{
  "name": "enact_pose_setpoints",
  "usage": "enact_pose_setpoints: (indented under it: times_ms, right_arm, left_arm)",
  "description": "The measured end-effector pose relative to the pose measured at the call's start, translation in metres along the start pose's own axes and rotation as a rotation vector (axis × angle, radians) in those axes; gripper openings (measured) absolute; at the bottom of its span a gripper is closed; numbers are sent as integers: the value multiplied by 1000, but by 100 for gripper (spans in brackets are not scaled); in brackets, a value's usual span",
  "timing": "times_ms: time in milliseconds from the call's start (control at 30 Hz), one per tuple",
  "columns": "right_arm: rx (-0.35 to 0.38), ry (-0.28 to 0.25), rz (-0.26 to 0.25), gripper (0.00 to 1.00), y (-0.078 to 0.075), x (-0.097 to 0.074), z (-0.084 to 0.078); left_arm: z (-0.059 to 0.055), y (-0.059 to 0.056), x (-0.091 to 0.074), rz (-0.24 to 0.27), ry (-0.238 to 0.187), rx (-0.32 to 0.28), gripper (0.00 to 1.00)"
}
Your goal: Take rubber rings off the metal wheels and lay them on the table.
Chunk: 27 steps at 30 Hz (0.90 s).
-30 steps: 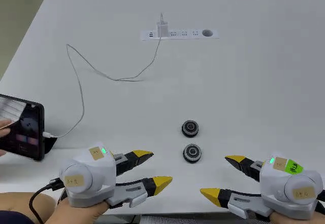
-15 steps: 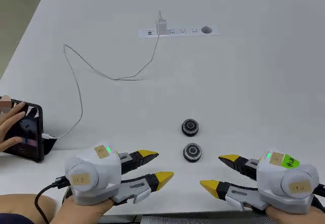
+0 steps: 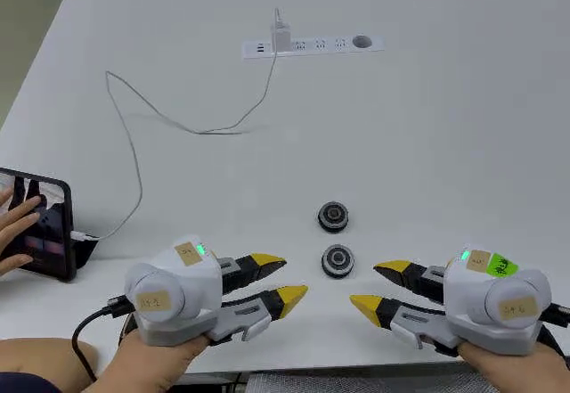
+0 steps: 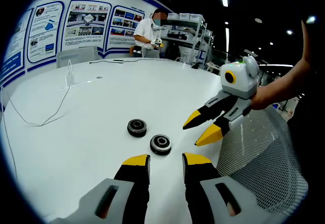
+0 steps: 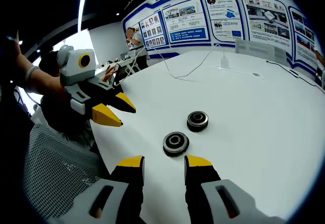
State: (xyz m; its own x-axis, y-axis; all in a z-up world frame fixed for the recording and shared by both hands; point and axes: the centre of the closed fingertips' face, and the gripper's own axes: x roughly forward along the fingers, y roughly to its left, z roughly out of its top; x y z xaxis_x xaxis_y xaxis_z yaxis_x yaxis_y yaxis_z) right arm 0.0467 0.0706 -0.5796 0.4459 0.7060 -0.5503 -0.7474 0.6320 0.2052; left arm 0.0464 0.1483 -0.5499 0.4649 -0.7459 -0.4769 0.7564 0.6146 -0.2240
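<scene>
Two small metal wheels with black rubber rings lie flat on the white table. The near wheel sits between my two grippers. The far wheel lies just beyond it. My left gripper is open, left of the near wheel, holding nothing. My right gripper is open too, right of the near wheel and empty. Both point inward at the wheels. The right gripper shows in the left gripper view, and the left gripper in the right gripper view.
A white power strip with a plugged charger lies at the back. Its thin cable loops left to a phone that a hand touches. A mesh chair stands by the table's near edge.
Both grippers have moved inward toward the near wheel. The hand at the phone has shifted. The wheels have not moved.
</scene>
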Motion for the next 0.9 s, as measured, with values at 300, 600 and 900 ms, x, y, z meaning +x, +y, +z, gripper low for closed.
enact_pose_setpoints:
  times_ms: [300, 600, 900]
  right_arm:
    - [22, -5, 7, 32, -2, 3, -1]
    - [34, -13, 11, 29, -6, 7, 0]
    - [66, -30, 8, 27, -11, 9, 2]
  left_arm:
    - [5, 3, 12, -4, 10, 21, 22]
    - [5, 3, 22, -15, 34, 45, 20]
    - [8, 5, 35, -27, 53, 76, 18]
